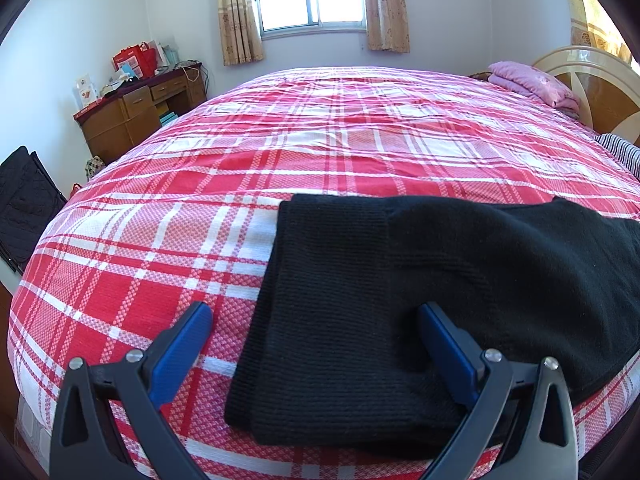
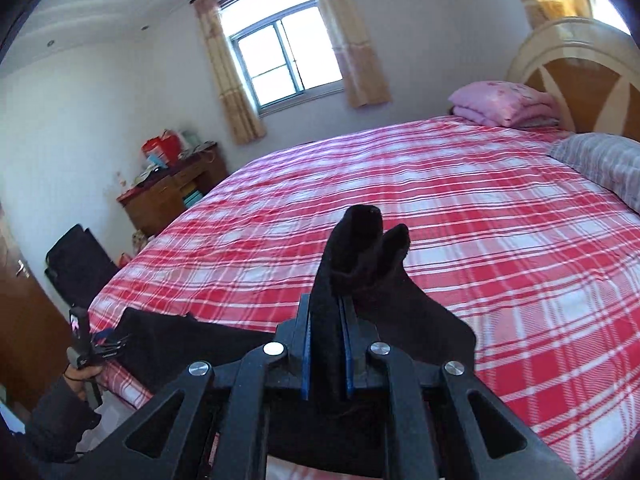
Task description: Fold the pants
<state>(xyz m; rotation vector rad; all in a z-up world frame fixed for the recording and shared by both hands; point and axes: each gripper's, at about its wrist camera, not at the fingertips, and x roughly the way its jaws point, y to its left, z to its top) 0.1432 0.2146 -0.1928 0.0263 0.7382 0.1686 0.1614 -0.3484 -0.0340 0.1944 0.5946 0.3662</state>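
Pants (image 1: 420, 292): black knit cloth, laid near the front edge of the bed, already doubled on itself, with one end lifted clear of the cover.
Right gripper (image 2: 327, 304): nearly closed, its blue pads pinched onto a bunched end of the pants; two dark lobes of cloth are seen poking up past the fingertips.
Cloth in the right grip (image 2: 360, 248): held above the plaid cover, and a dark sheet is seen trailing down from it toward the rest of the garment at lower left.
Left gripper (image 1: 316, 322): jaws held wide apart, with no cloth clamped between them.
Left fingers (image 1: 444, 344): the right-hand one is seen over the black cloth and the other over bare cover; whether the cloth is touched cannot be told.
Left hand (image 2: 82, 376): seen at the bed's near corner in the right wrist view, wrapped round the handle of its gripper, a dark sleeve behind it.
Done so far: the legs are judged to be laid together, with at least one layer stacked on another beside the left gripper.
Left to do: the lifted end is judged to need carrying across and laying flat on the resting part, then smoothing.
Bed cover (image 1: 160, 240): red and white plaid, spread flat beneath the pants.
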